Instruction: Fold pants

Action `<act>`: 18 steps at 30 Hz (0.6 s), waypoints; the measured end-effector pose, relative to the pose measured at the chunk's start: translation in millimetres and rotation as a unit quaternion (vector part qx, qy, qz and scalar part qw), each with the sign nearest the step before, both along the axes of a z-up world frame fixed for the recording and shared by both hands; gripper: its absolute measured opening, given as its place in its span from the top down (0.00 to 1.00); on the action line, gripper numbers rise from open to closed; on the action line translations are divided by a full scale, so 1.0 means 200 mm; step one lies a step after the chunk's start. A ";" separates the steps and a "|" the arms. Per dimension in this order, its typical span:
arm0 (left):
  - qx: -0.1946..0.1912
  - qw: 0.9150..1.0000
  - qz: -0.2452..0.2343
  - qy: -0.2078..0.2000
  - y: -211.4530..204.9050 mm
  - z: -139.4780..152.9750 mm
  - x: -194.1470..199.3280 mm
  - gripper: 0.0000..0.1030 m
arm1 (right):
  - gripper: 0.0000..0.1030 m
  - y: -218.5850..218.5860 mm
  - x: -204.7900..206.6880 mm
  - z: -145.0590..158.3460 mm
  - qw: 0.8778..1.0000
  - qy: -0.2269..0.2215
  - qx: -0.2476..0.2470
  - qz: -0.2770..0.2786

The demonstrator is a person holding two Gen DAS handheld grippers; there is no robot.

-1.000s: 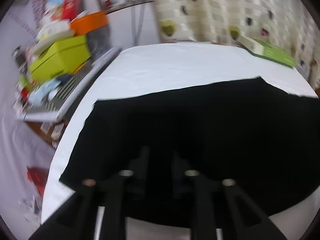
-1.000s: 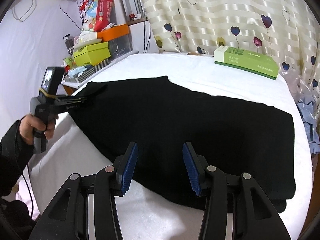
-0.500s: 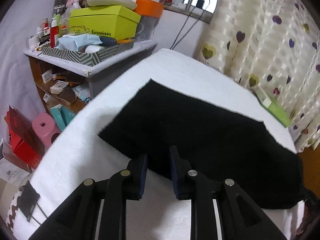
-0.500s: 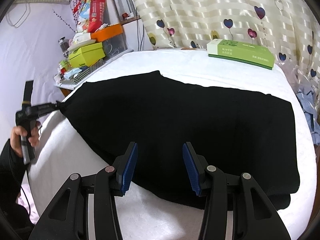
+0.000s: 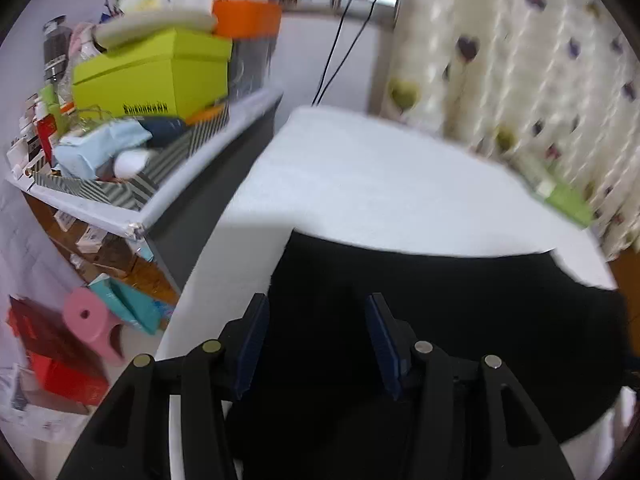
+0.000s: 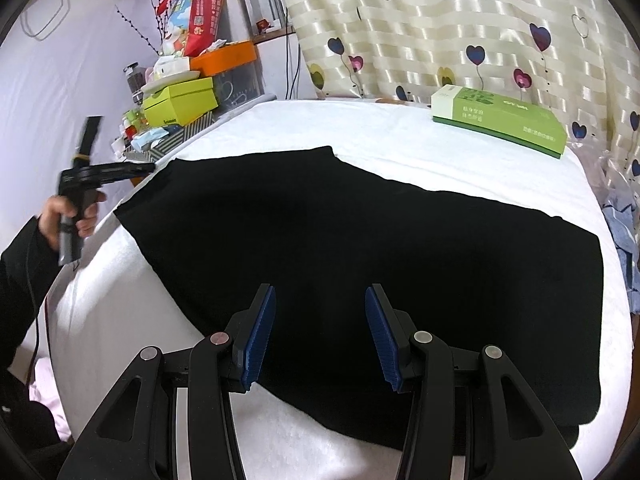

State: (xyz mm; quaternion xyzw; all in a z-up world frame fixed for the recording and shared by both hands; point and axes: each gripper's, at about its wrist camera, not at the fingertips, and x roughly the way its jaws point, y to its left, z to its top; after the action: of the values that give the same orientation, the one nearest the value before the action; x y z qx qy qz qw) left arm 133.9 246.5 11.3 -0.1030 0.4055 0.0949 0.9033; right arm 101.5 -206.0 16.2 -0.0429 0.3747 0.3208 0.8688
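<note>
Fingers [image 6: 262,338] of your right gripper [image 6: 320,336] stand spread wide with nothing between the blue pads, hovering over the near hem of the black pants [image 6: 360,240]. Your left gripper [image 5: 316,344] is likewise parted and empty above the dark cloth [image 5: 440,320], though that view is blurred. In the right wrist view your left gripper [image 6: 120,170] shows at 9 o'clock, held in your hand [image 6: 72,216], its tips just beside the pants' far-left corner; whether they touch the fabric is unclear. The pants lie flat across the white bed [image 6: 400,132], running from 9 to 3 o'clock. At 1 o'clock a green box [image 6: 500,124] rests on the bed before the heart-print curtain [image 6: 460,20]. At 10 o'clock a cluttered shelf [image 6: 176,120] carries a lime shoebox [image 5: 152,76].
</note>
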 end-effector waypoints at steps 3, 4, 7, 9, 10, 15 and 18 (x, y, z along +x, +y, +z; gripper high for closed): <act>0.032 0.999 -0.017 0.013 -0.04 -0.04 0.06 0.53 | 0.53 0.00 0.02 -0.01 1.000 0.003 -0.004 -0.005; 0.052 0.998 -0.028 0.010 -0.07 -0.04 0.07 0.55 | 0.53 -0.01 0.03 -0.01 1.000 0.005 -0.005 -0.009; 0.101 0.994 -0.047 0.007 -0.15 -0.04 0.09 0.72 | 0.53 -0.02 0.05 -0.02 1.000 0.011 -0.005 -0.019; 0.118 0.991 -0.059 0.016 -0.19 -0.05 0.11 0.96 | 0.53 -0.03 0.05 -0.03 1.000 0.012 -0.004 -0.026; 0.130 0.989 -0.066 0.017 -0.21 -0.05 0.12 0.96 | 0.53 -0.05 0.06 -0.03 0.999 0.013 -0.002 -0.032; 0.165 0.986 -0.036 -0.015 -0.19 0.03 0.09 0.99 | 0.53 -0.14 0.04 0.00 0.998 0.009 0.013 -0.065; 0.144 0.990 0.006 -0.006 -0.05 0.03 0.13 0.99 | 0.53 -0.22 0.03 0.02 0.996 0.002 0.015 -0.092</act>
State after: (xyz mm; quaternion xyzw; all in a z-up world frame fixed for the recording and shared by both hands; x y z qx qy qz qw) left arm 160.3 236.3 17.0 0.0256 0.3818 0.1569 0.9105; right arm 107.2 -250.5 20.2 0.0057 0.3739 0.2454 0.8944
